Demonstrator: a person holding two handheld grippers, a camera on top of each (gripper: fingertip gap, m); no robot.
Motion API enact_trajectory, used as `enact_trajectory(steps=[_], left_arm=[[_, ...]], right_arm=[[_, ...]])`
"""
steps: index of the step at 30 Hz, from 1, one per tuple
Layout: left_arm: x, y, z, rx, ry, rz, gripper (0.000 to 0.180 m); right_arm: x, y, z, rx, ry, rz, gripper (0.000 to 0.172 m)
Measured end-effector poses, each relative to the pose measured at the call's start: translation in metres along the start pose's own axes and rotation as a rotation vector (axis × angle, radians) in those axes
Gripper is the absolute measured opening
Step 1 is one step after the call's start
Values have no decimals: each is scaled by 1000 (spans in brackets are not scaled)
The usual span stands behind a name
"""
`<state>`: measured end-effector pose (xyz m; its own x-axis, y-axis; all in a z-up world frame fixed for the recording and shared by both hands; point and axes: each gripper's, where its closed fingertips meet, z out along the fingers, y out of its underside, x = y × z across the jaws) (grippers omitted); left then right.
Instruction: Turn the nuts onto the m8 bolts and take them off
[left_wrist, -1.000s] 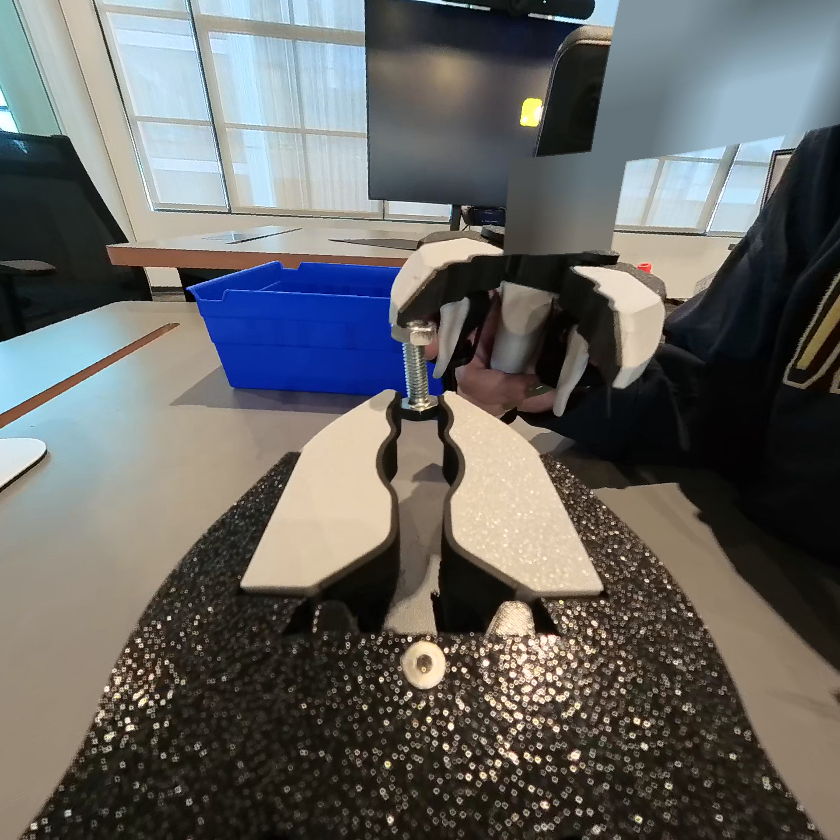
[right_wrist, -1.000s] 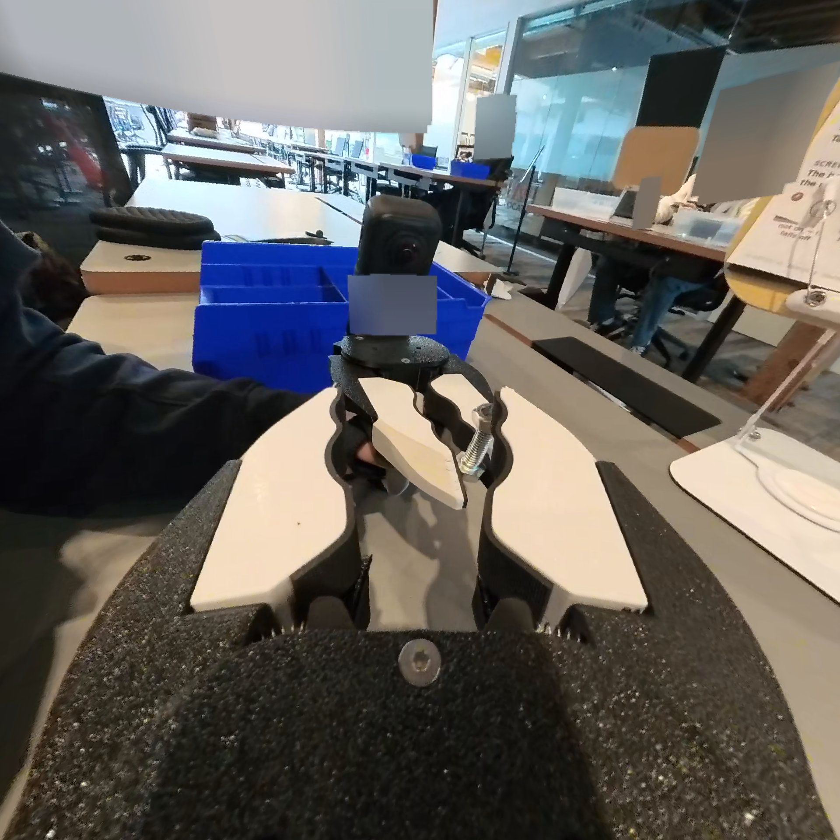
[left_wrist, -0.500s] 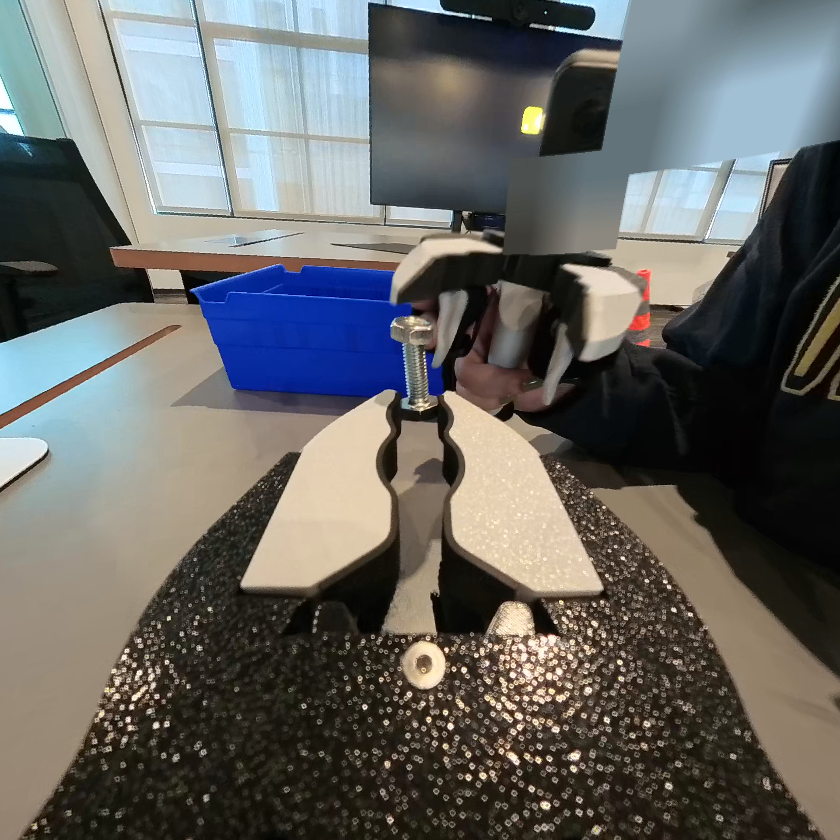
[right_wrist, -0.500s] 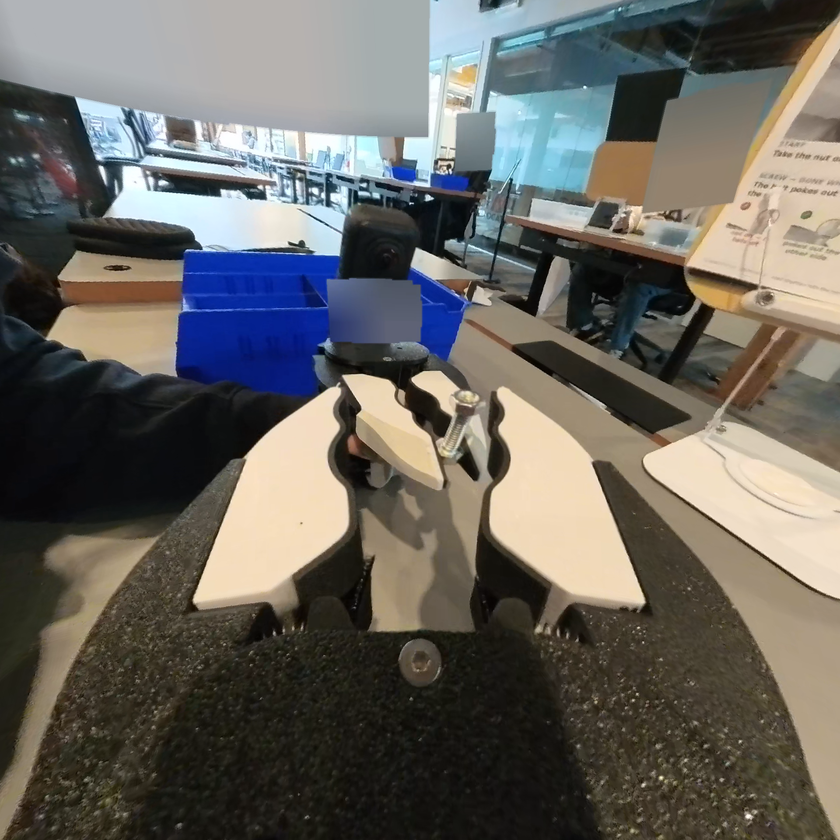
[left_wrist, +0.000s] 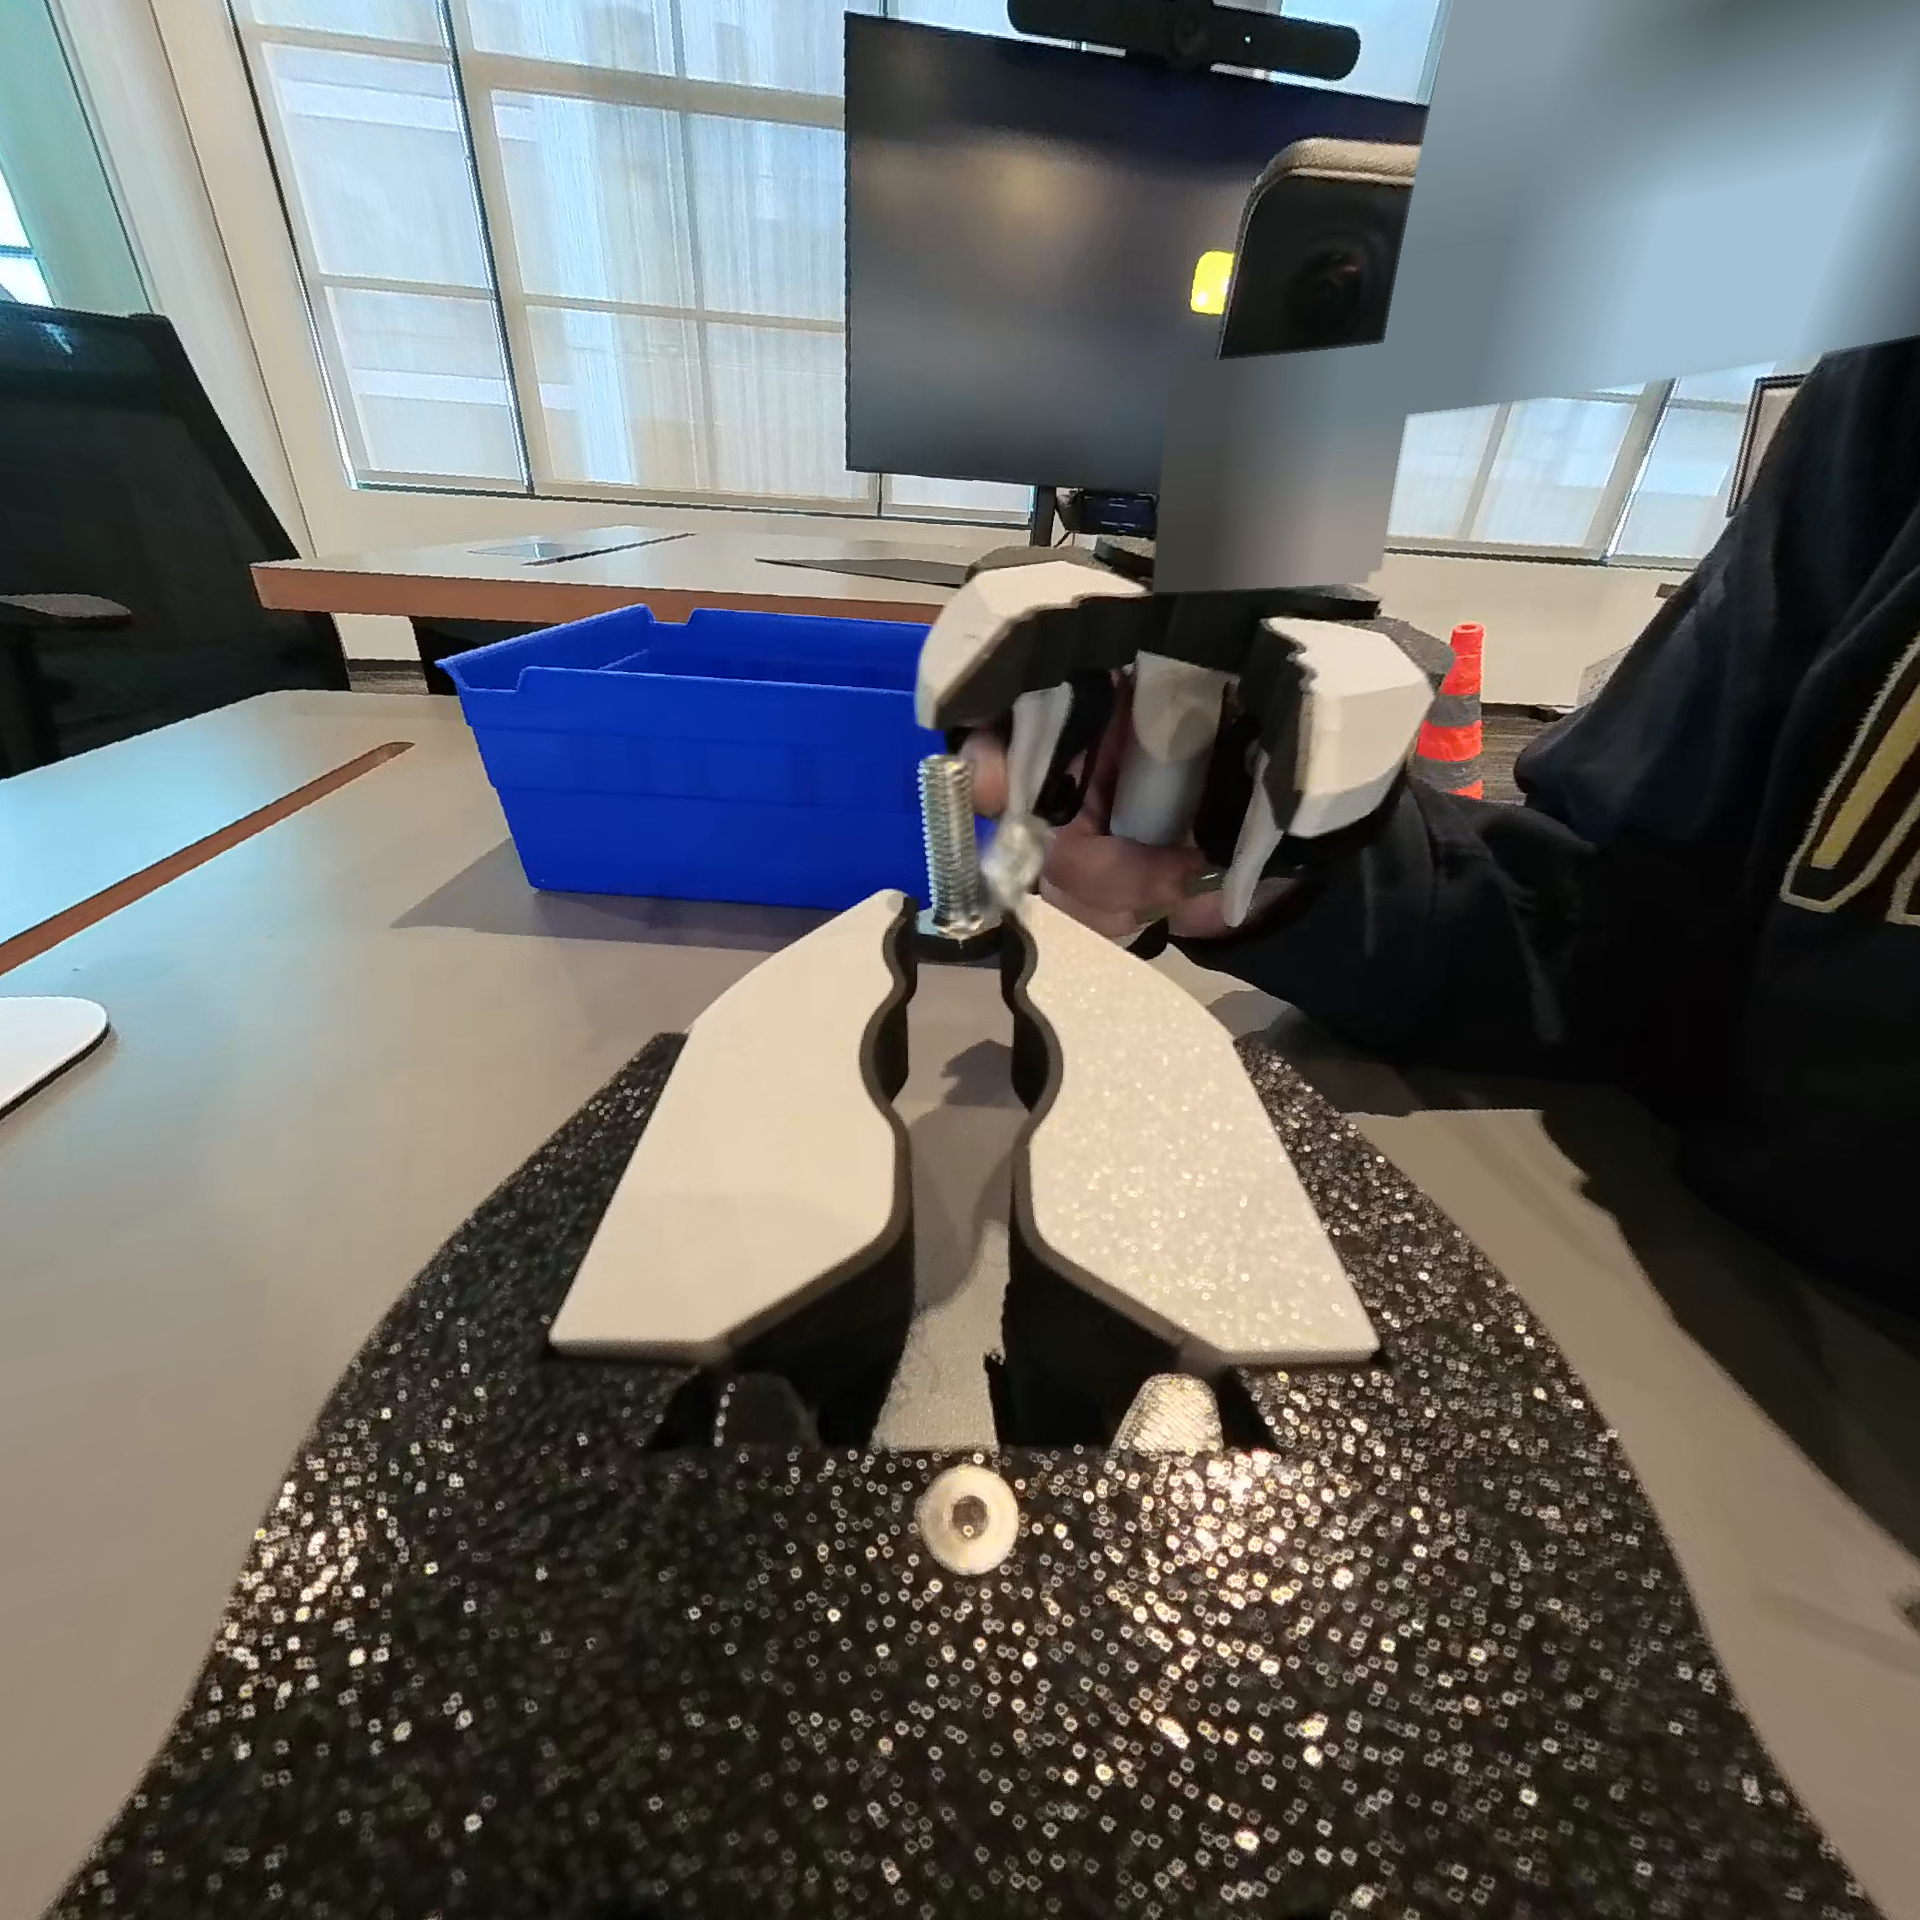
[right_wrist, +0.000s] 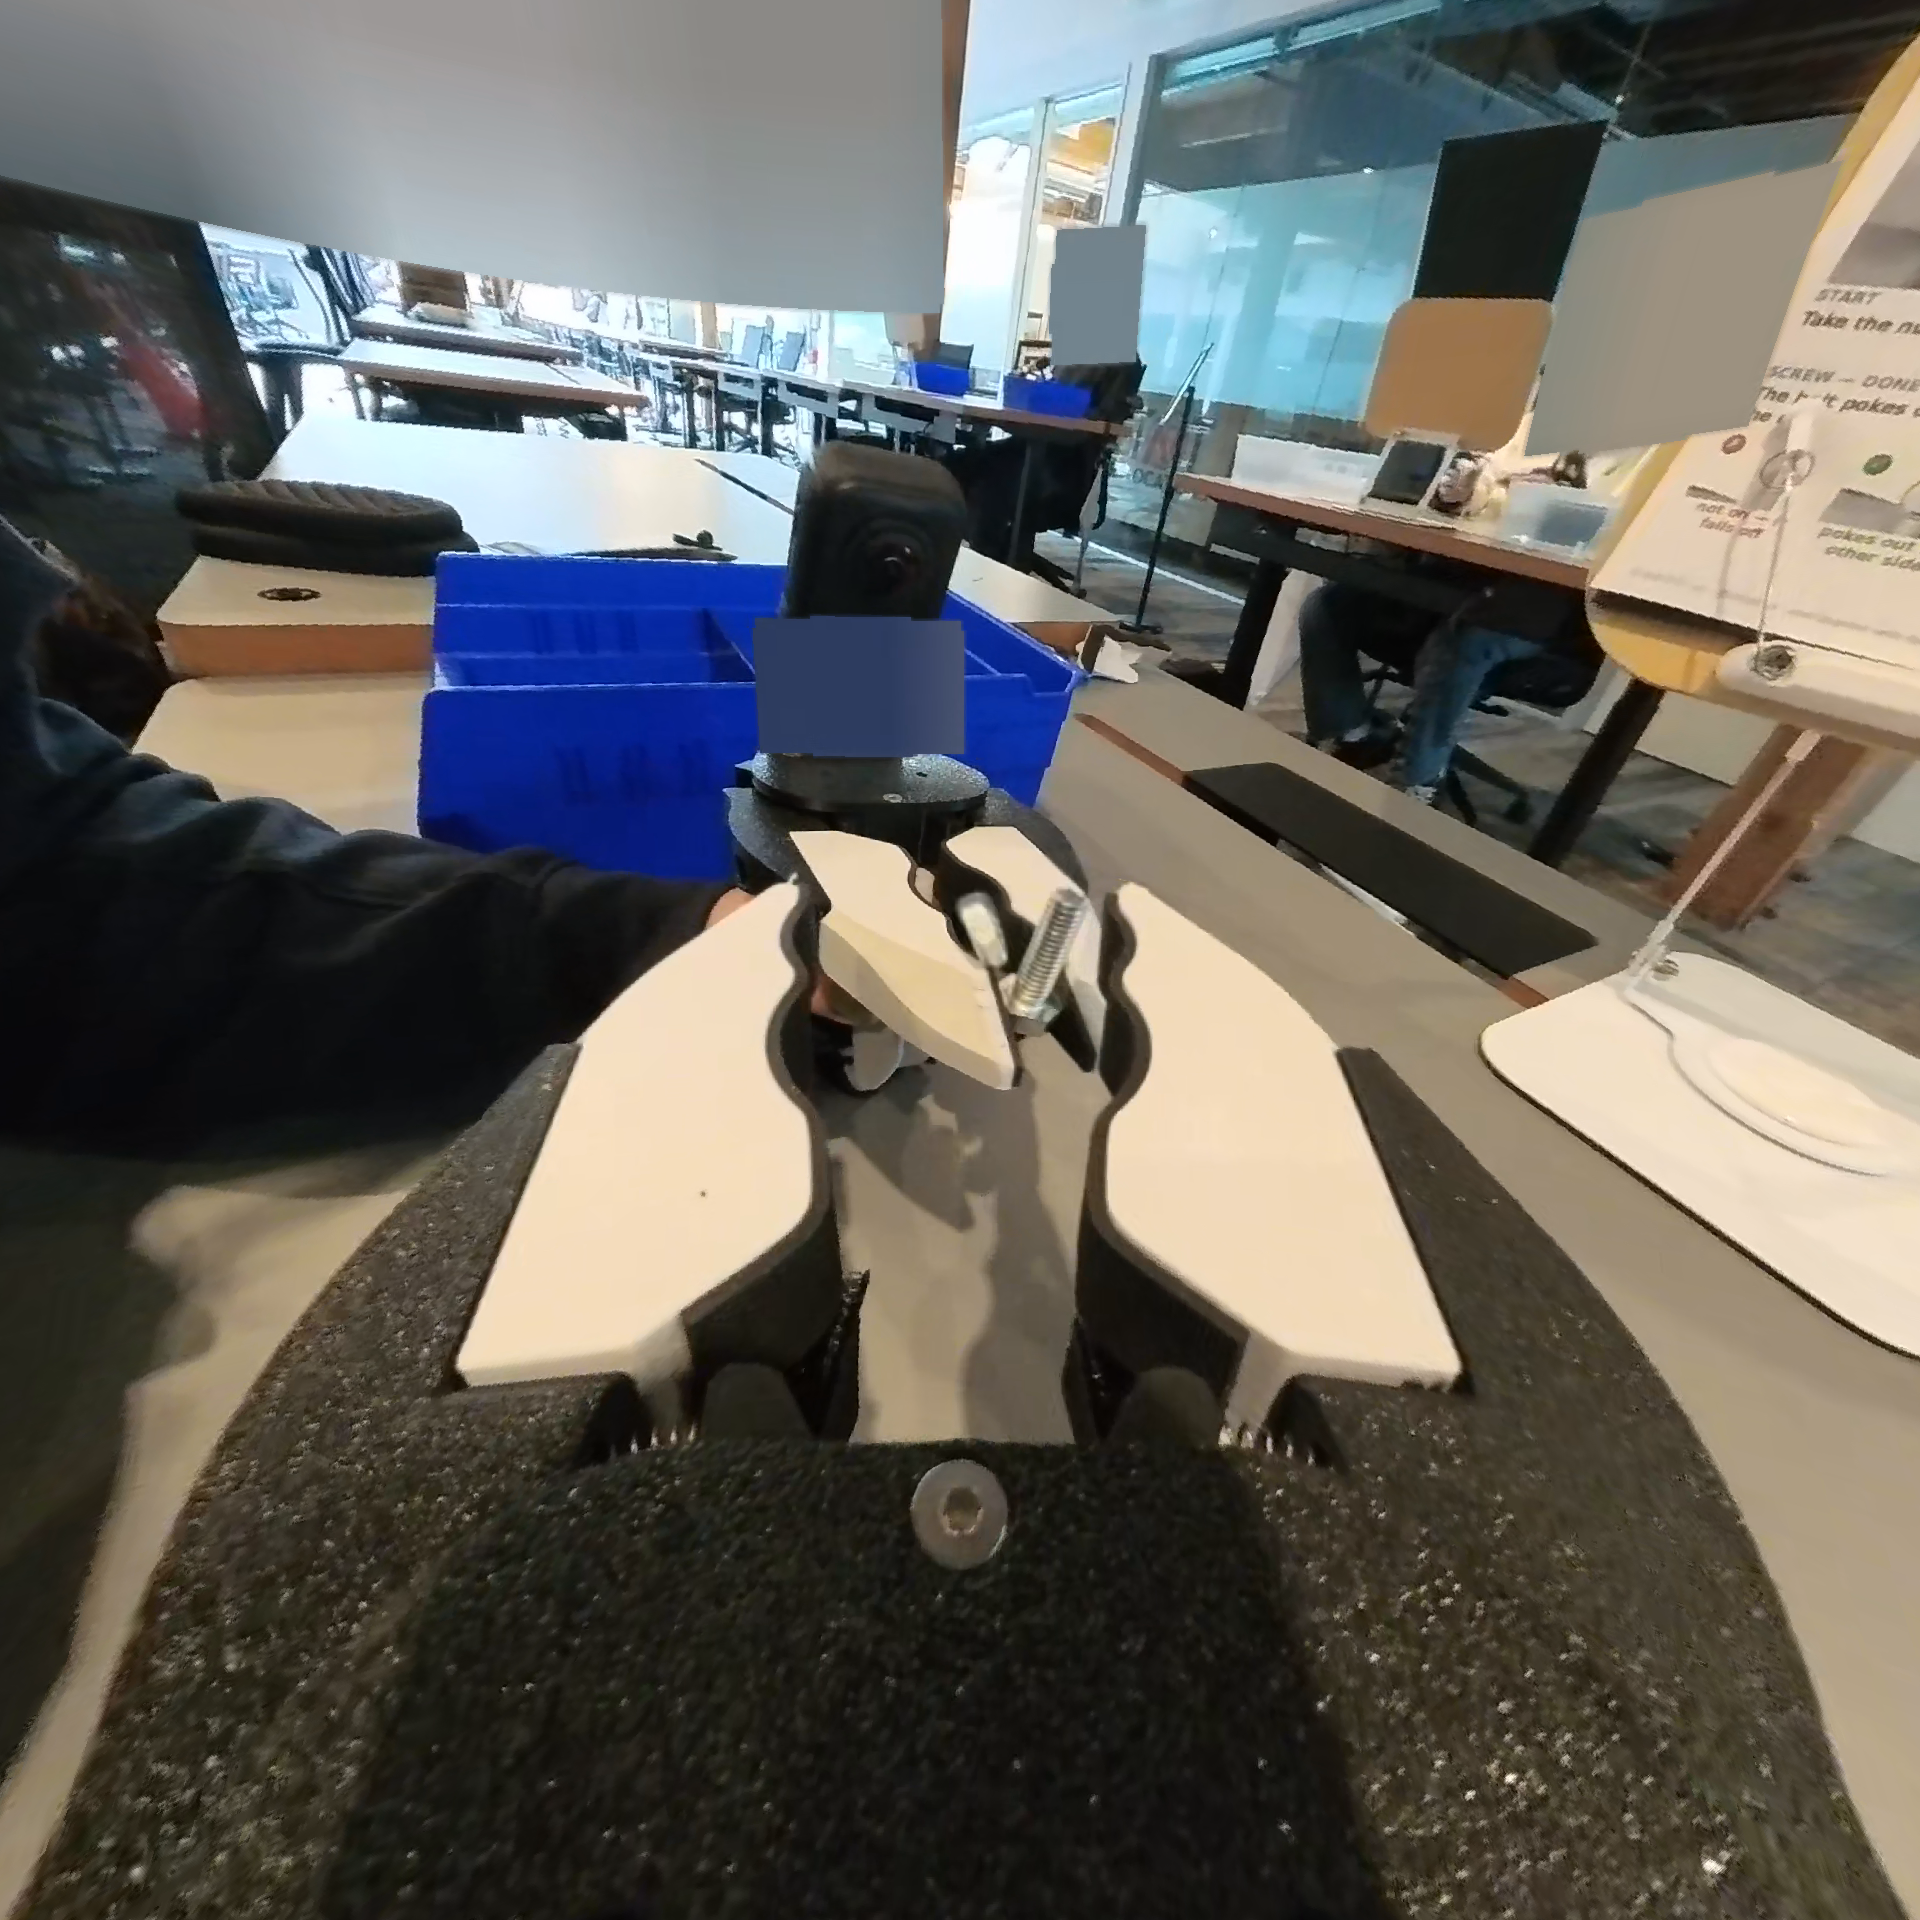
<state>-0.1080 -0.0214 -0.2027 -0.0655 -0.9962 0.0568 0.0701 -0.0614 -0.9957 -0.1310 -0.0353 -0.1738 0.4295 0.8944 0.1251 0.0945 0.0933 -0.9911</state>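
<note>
Grey desk (left_wrist: 312, 1039) w/ blue bin (left_wrist: 707, 769); office windows (left_wrist: 582, 239) behind.

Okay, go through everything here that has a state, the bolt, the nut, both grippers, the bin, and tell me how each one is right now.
Bolt: upright, head clamped at the bottom, thread bare.
Nut: off the bolt, blurred, loose beside the thread.
Left gripper: jaws shut on the bolt head.
Right gripper: jaws open, holding nothing.
Blue bin: open-topped, standing on the table; contents hidden.
Monitor: dark.
</note>
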Motion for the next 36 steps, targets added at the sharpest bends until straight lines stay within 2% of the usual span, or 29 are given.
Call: enact_trajectory(steps=[14, 18, 24, 27, 29, 36], left_arm=[[-1, 1, 1, 0, -4, -1, 14], [-7, -4, -3, 40, -37, -9, 14], [-22, -20, -19, 155, -145, -9, 14], [-26, -21, -23, 162, -187, 6, 14], [-27, -21, -23, 163, -192, -1, 14], [-30, -19, -22, 154, -200, -9, 14]], right_arm=[[2, -2, -1, 6, 33, -38, 44], [14, 4, -5, -2, 63, 15, 42], [13, 59, 6, -285, -9, 142, 35], [10, 96, 10, -496, -3, 138, 34], [7, 110, 10, -581, -16, 133, 32], [-1, 120, 15, -632, -41, 113, 28]])
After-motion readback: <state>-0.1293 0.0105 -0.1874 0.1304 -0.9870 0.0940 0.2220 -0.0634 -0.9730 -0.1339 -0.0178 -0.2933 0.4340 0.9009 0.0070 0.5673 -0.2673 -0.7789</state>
